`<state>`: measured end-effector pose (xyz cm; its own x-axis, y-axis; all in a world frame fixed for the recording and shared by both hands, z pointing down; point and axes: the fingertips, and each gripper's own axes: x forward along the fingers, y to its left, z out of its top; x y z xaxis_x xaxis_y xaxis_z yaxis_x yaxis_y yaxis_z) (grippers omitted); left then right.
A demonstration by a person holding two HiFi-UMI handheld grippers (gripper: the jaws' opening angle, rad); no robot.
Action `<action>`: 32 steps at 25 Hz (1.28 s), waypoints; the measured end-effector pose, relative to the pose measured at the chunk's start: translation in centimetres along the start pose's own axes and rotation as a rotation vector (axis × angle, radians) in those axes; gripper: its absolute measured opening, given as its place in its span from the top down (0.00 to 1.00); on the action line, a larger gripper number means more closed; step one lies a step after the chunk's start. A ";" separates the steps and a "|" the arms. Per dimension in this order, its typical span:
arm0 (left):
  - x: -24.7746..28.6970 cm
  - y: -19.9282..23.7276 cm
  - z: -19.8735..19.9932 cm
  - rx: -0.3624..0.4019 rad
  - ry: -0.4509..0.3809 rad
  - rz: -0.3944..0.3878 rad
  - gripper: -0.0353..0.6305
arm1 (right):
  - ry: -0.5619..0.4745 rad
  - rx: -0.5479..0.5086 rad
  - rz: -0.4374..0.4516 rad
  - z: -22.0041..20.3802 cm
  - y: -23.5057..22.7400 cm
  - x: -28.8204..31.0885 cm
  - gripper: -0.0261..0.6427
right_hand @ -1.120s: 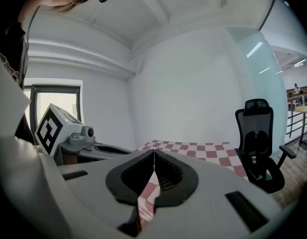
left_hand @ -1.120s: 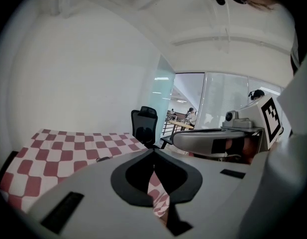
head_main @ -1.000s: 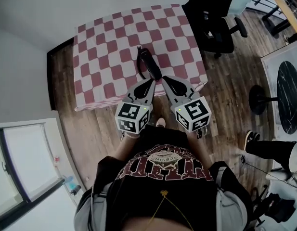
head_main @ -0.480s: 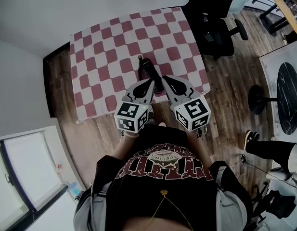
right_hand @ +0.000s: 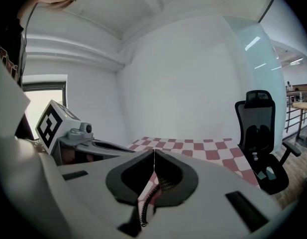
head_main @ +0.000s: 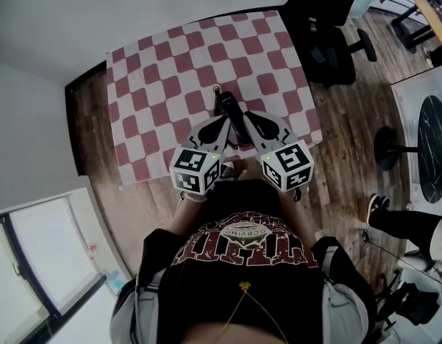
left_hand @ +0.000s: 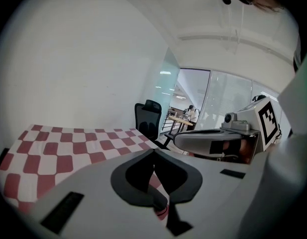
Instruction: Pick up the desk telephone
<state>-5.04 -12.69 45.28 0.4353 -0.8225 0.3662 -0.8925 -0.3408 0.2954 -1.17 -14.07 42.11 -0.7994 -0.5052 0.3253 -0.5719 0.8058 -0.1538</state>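
The black desk telephone (head_main: 230,112) lies lengthwise on the red-and-white checked tablecloth (head_main: 156,84), near the table's front edge, with a coiled cord (right_hand: 143,208) at its near end. My left gripper (head_main: 224,122) and right gripper (head_main: 247,119) point at it side by side, tips at either side of its near end, which they partly hide. Both are shut, jaw tips meeting with nothing between them in the left gripper view (left_hand: 153,151) and the right gripper view (right_hand: 153,151). Whether they touch the phone I cannot tell.
A black office chair (head_main: 328,34) stands off the table's far right corner. A round dark table (head_main: 430,145) and a person's leg and shoe (head_main: 375,210) are on the wood floor at right. A white wall runs behind the table.
Both grippers have moved forward together over the table's front edge, closing on the phone's near end. Their jaws stay shut. The phone looks unmoved on the cloth.
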 end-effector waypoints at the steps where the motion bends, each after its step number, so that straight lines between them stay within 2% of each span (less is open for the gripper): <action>1: 0.1 0.3 -0.1 -0.001 0.005 0.003 0.94 | 0.002 0.004 0.000 -0.1 -0.1 0.3 0.93; 12: 2.0 1.8 0.3 -0.038 0.022 0.062 0.94 | 0.045 0.010 0.059 -0.6 -2.2 2.3 0.93; 20: 4.3 2.6 1.6 -0.094 0.019 0.134 0.94 | 0.076 -0.024 0.167 0.8 -3.9 4.0 0.93; 32: 5.3 3.4 0.6 -0.149 0.023 0.250 0.94 | 0.105 -0.054 0.313 0.0 -4.5 5.3 0.93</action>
<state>-5.89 -18.46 47.71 0.2082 -0.8613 0.4634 -0.9460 -0.0570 0.3191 -2.80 -20.33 44.53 -0.9097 -0.1984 0.3649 -0.2889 0.9334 -0.2128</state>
